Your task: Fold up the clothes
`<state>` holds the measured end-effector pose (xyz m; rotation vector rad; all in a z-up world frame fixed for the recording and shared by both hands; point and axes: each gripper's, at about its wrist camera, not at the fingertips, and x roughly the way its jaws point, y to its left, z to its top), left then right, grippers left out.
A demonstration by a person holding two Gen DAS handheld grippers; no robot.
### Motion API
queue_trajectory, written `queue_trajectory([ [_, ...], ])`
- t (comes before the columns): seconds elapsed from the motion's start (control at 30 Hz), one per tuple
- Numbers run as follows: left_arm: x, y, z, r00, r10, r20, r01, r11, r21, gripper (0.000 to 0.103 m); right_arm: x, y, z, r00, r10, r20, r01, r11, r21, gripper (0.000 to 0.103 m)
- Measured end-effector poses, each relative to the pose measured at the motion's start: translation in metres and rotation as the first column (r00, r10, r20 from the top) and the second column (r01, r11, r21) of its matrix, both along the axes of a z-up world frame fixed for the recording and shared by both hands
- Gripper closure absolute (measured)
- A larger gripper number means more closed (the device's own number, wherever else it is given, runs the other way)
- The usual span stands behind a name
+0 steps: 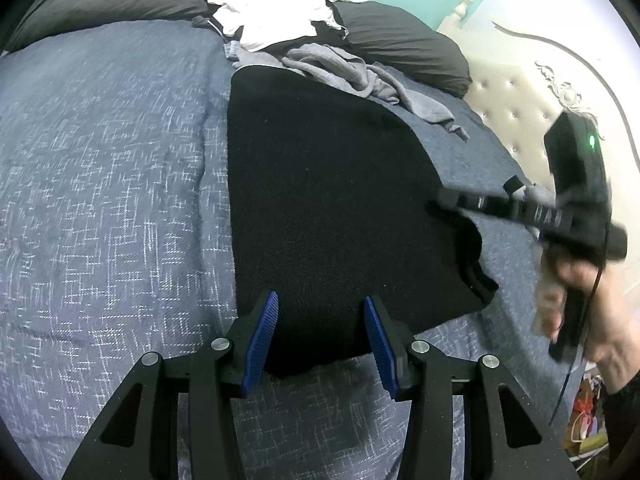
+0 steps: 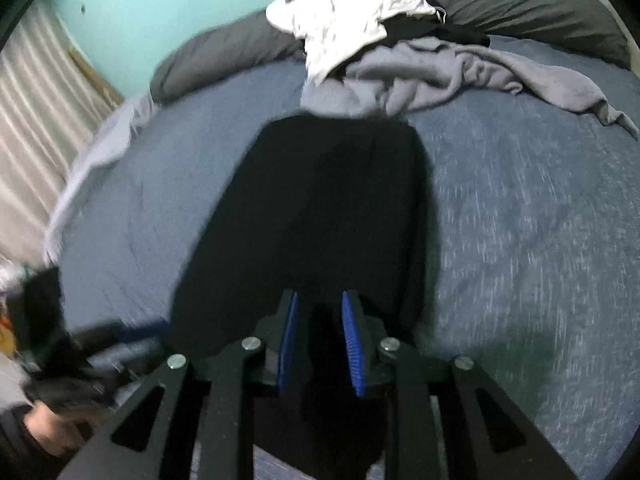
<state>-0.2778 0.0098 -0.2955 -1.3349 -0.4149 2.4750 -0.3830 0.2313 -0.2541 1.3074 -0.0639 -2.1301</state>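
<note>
1. A black, matte, fleecy garment [image 1: 332, 208] is spread flat on a blue-grey woven bed cover [image 1: 112, 184] with a pale crosshatch pattern. Its left edge is straight and its right edge is rounded; near the right side a curved neckline with ribbed trim is seen.
2. Beyond the black garment, a crumpled grey soft knitted garment [image 1: 360, 76] is heaped, touching its far edge, and a wrinkled white thin cloth [image 1: 264, 4] is lying further back, partly on two dark grey smooth pillows [image 1: 404, 40].
3. A cream tufted headboard [image 1: 516, 120] with carved ornament is seen at the right, and a turquoise wall behind the bed.
4. The left gripper [image 1: 322, 340], black with blue ribbed pads [image 1: 262, 344], is held over the near edge of the black garment. The jaws are parted to a medium width and nothing is clasped; the cloth is seen flat below the gap.
5. The right gripper [image 2: 320, 340] is blurred in the left wrist view, where its tips are met at the garment's right edge beside the neckline. In its own view the pads are narrowly apart and the black cloth is seen between them; whether it is pinched cannot be told.
</note>
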Motion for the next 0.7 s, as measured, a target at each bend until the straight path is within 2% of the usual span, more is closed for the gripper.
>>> queue_trajectory([
  [0.1, 0.000, 0.000, 0.001, 1.000, 0.005, 0.007, -0.005, 1.000, -0.005, 0.055, 0.000, 0.015, -0.009, 0.998, -0.066, 0.013, 0.066, 0.998, 0.000, 0.081],
  [0.2, 0.000, 0.000, 0.000, 1.000, 0.008, 0.009, -0.008, 1.000, -0.007, 0.055, 0.000, 0.036, -0.007, 0.990, -0.137, 0.030, 0.138, 0.990, -0.042, 0.081],
  [0.33, 0.000, 0.001, 0.000, 1.000, 0.014, 0.012, -0.014, 1.000, -0.009, 0.055, 0.018, 0.043, 0.015, 0.993, -0.122, 0.003, 0.121, 0.986, -0.118, 0.081],
  [0.43, 0.000, 0.001, 0.001, 1.000, 0.018, 0.017, -0.018, 1.000, -0.011, 0.055, 0.032, 0.032, 0.018, 0.998, -0.056, 0.028, 0.060, 0.986, -0.155, 0.081],
  [0.5, 0.000, 0.001, 0.002, 1.000, 0.022, 0.022, -0.022, 1.000, -0.009, 0.055, 0.041, 0.019, 0.008, 0.997, 0.007, 0.075, 0.003, 0.991, -0.133, 0.081],
  [0.57, -0.001, 0.001, 0.001, 0.999, 0.025, 0.026, -0.025, 1.000, -0.008, 0.055, 0.045, 0.013, -0.006, 0.996, 0.014, 0.087, -0.009, 0.998, -0.054, 0.081],
  [0.7, 0.000, 0.001, 0.002, 0.999, 0.025, 0.033, -0.025, 1.000, -0.011, 0.055, 0.043, 0.037, -0.019, 0.991, -0.095, 0.095, 0.095, 0.995, 0.006, 0.085],
])
